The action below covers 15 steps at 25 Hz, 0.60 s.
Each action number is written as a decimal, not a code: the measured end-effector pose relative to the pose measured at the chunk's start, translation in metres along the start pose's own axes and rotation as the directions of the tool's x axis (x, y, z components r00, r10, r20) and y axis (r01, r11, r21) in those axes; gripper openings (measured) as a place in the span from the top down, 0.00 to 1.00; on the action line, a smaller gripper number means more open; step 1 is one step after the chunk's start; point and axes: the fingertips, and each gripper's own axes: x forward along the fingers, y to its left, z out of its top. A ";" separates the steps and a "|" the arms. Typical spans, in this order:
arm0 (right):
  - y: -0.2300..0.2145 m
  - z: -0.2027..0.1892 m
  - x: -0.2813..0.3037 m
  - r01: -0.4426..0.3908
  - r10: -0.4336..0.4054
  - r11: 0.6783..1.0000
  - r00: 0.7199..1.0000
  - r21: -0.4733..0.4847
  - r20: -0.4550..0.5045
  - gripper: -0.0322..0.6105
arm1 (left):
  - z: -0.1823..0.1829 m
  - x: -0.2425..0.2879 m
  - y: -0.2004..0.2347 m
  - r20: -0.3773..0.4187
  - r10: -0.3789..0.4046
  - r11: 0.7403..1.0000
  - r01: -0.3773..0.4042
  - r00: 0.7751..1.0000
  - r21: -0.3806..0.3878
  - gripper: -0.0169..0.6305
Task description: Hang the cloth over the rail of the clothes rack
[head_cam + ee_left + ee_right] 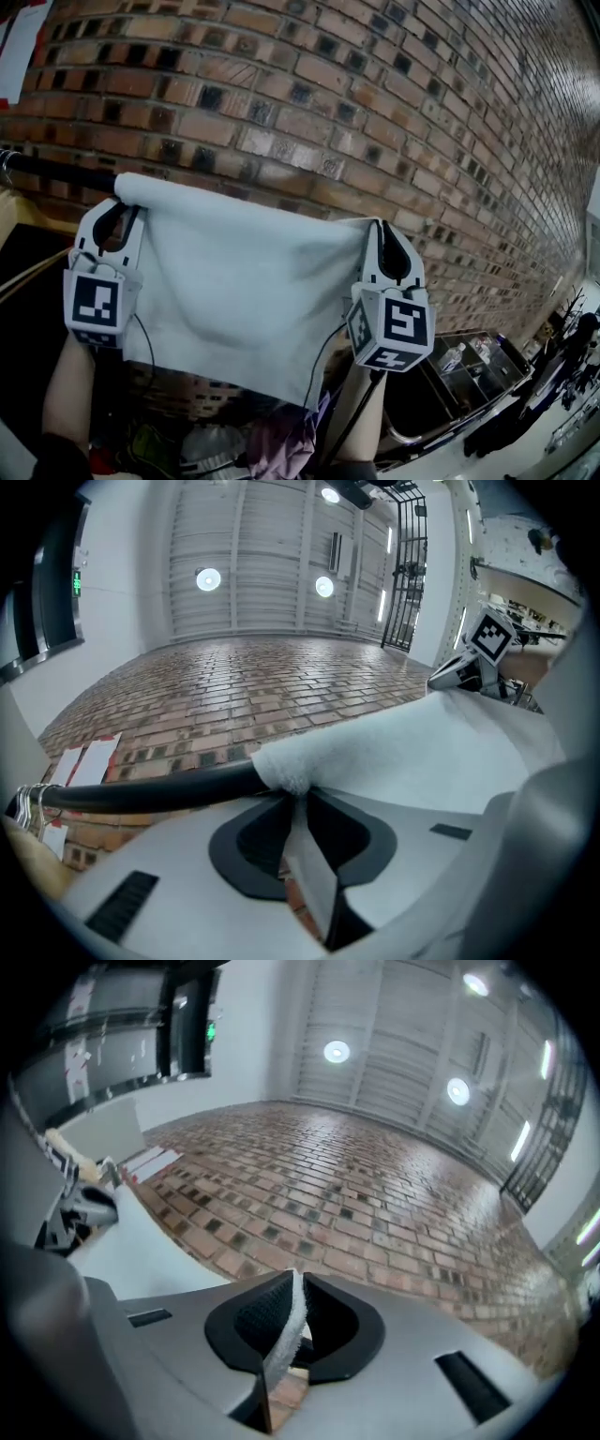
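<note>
i've got the cloth (234,281) stretched out wide between both grippers, each one clamped on an upper corner, so it hangs as a flat sheet and not a bunched wad; that way the top edge can be laid along the rail (56,171) in one go. the left gripper (117,217) is clenched on the left corner: in its own view the fabric is squeezed thin between the pads, and just past the tips the corner is folded onto the top of the black rail, touching it. the right gripper (380,227) is gripping the other corner the same way, with a narrow strip of white edge pinched between its jaws, but its view shows only the brick wall (328,84) ahead and no rail, so i judge that side is not yet over the bar. both grippers are tilted upward, which keeps the top edge high and lets the rest hang down toward me in front of the wall. the top edge slopes down a little from left to right in the head view. as i read it, the hanging is partly done: the left end is on, and the right end needs lifting and carrying past the rail before i let go. if i release too soon, the cloth could slide off toward the pile of clothes (281,441) below.
</note>
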 end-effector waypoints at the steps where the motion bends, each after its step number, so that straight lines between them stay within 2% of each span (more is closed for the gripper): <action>1: -0.008 -0.003 -0.003 -0.011 0.011 0.998 1.000 0.054 -0.002 0.86 | 0.001 0.001 0.000 -0.010 0.006 1.000 -0.006 1.000 0.004 0.85; 5: -0.042 -0.025 -0.013 -0.007 0.012 0.990 0.999 0.140 -0.032 0.85 | 0.004 0.004 -0.005 -0.027 0.008 1.000 -0.007 1.000 0.024 0.85; 10: -0.054 -0.045 -0.030 -0.039 0.049 0.964 0.998 0.265 -0.033 0.82 | 0.005 0.005 -0.011 -0.034 0.016 1.000 -0.016 0.999 0.024 0.85; 13: -0.071 -0.052 -0.046 0.020 -0.009 0.970 0.999 0.243 -0.049 0.77 | 0.003 0.003 -0.010 -0.040 0.028 1.000 -0.027 0.999 0.014 0.85; 15: -0.089 -0.047 -0.056 0.081 -0.077 0.979 0.997 0.187 -0.031 0.83 | 0.002 0.002 -0.009 -0.044 0.032 0.999 -0.032 0.999 0.010 0.85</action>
